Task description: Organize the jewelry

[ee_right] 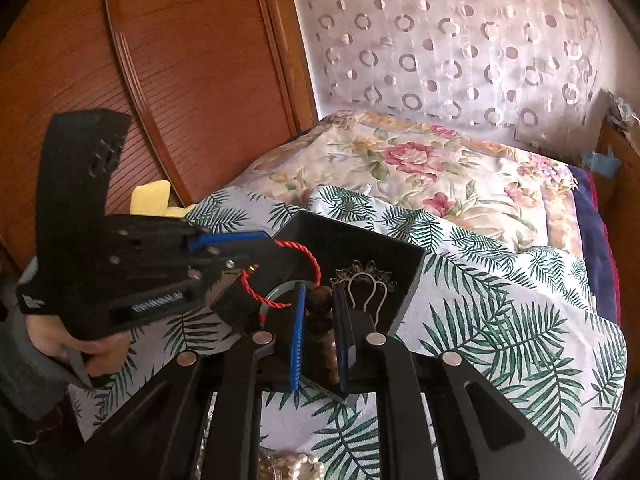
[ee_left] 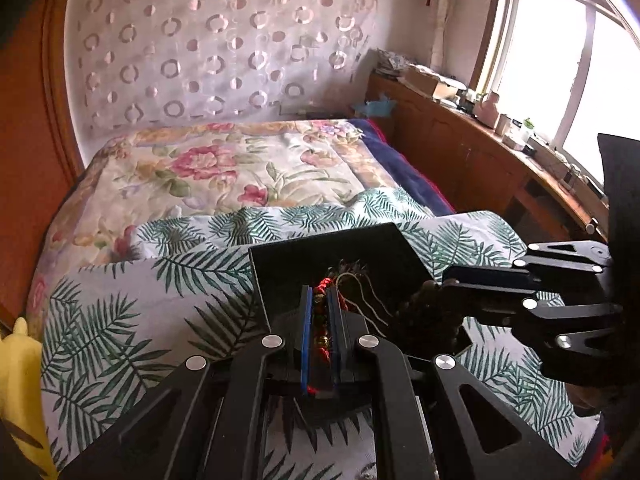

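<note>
Jewelry is gathered in a black box [ee_left: 360, 252] that is set on a leaf-printed cloth [ee_left: 132, 320] spread over the near end of a bed [ee_left: 224, 168]. A flowered quilt is seen beyond the cloth, with a wooden wall panel [ee_right: 192, 64] on one side and a wooden counter [ee_left: 472, 148] under a window on the other.

The left gripper [ee_left: 320, 320] is held low and level at the near edge of the box, pointed into it. Its blue-padded jaws are pressed nearly together, and a red cord bracelet [ee_left: 320, 312] with small gold beads is pinched between them. In the right wrist view a loop of that red cord [ee_right: 308, 264] is seen hanging out of the left gripper over the box wall, and the person's left hand [ee_right: 92, 352] is seen wrapped around the handle below.

The right gripper [ee_right: 320, 308] is brought in from the right side, angled across the front of the box. Its jaws are closed on a dark brown beaded bracelet [ee_right: 320, 300], which is held just above the box's near corner.

Inside the box a metal hair comb [ee_right: 366, 288] with looped wire prongs is laid against the right wall. A pale ring-shaped bangle [ee_right: 276, 294] is partly seen behind the red cord. A strand of pearls [ee_right: 292, 468] is glimpsed on the cloth below the right gripper.
</note>
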The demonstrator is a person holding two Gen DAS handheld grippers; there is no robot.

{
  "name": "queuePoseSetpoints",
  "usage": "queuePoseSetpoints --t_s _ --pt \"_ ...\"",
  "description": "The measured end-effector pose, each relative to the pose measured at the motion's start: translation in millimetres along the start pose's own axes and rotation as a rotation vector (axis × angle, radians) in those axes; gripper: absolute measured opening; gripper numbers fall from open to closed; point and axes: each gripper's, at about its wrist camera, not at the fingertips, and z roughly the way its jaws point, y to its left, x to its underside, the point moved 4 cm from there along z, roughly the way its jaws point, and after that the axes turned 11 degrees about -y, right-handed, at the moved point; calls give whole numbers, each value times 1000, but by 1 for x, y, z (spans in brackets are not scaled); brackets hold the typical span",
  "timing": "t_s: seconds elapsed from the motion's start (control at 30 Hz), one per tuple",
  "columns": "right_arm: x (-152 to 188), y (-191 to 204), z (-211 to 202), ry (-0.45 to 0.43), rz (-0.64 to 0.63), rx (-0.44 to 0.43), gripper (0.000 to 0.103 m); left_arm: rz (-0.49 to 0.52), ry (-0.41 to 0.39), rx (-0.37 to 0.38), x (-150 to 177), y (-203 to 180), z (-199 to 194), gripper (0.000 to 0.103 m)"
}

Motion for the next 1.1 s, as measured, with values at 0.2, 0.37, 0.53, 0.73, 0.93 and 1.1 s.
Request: queuePoseSetpoints --t_s 0.2,0.37,0.53,0.73,0.93,1.1 --pt "-1 -3 -2 -8 7 15 32 -1 2 -4 -1 1 6 6" --pt "9 -6 -15 -20 19 33 34 -5 11 -14 0 4 9 9" --pt "32 -3 -31 -1 23 49 34 -1 -5 -12 0 3 -1 32" --pt "66 6 -49 29 11 69 34 10 -27 -16 8 -2 -27 47" --pt "99 20 -58 78 7 66 34 31 -25 -17 29 -6 -54 54" --pt "115 27 -55 105 31 53 34 24 -6 -28 52 -3 -70 55"
